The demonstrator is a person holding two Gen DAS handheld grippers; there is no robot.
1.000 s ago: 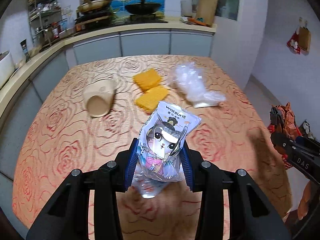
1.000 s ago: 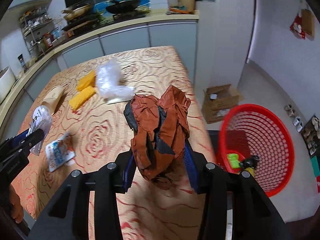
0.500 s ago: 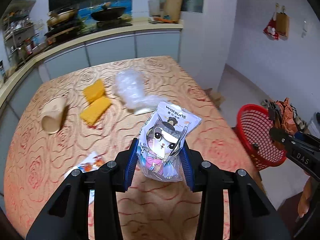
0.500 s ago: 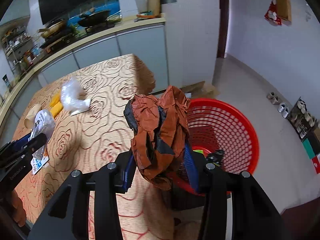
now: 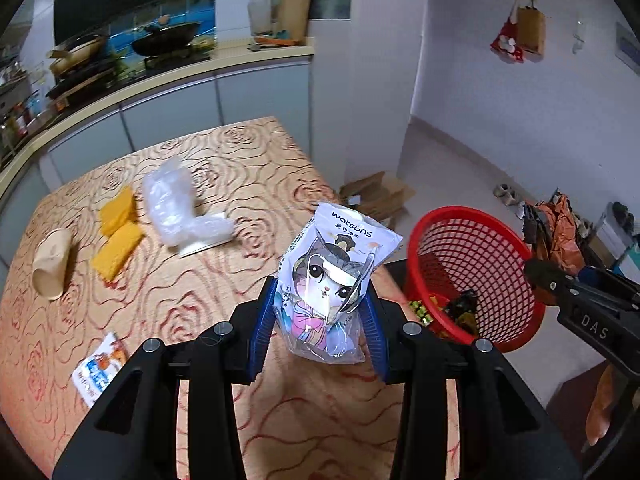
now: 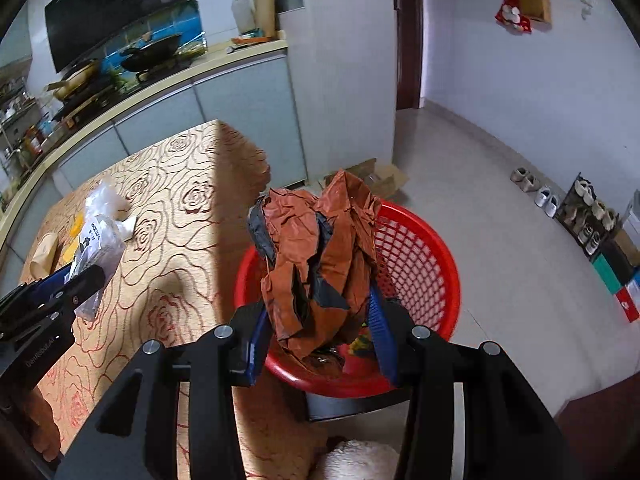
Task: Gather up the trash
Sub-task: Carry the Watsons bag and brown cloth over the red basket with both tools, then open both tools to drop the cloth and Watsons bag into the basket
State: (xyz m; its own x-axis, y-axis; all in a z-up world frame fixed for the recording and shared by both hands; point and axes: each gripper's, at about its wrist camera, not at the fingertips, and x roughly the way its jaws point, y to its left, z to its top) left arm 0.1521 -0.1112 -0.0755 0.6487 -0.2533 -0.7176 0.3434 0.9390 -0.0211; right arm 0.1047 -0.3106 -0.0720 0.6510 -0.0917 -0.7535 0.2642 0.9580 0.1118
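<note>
My left gripper (image 5: 318,316) is shut on a white Watsons packet with a cartoon cat (image 5: 334,280), held above the table's right edge. My right gripper (image 6: 316,324) is shut on a crumpled orange and dark wrapper (image 6: 316,256), held over the red mesh basket (image 6: 424,264). The same basket (image 5: 472,264) stands off the table's right side in the left wrist view, with some trash in its bottom. The right gripper with the orange wrapper (image 5: 556,236) shows beyond the basket's far rim. The left gripper's packet (image 6: 98,248) shows at the left of the right wrist view.
On the rose-patterned table (image 5: 200,280) lie a clear plastic bag (image 5: 176,208), two yellow sponges (image 5: 118,236), a tipped paper cup (image 5: 50,264) and a small printed packet (image 5: 98,368). A cardboard box (image 5: 376,196) sits on the floor. Shoes (image 6: 536,192) line the right wall.
Both grippers swung right with their loads. The red basket came into the left wrist view, and the orange wrapper moved from over the table to over the basket.
</note>
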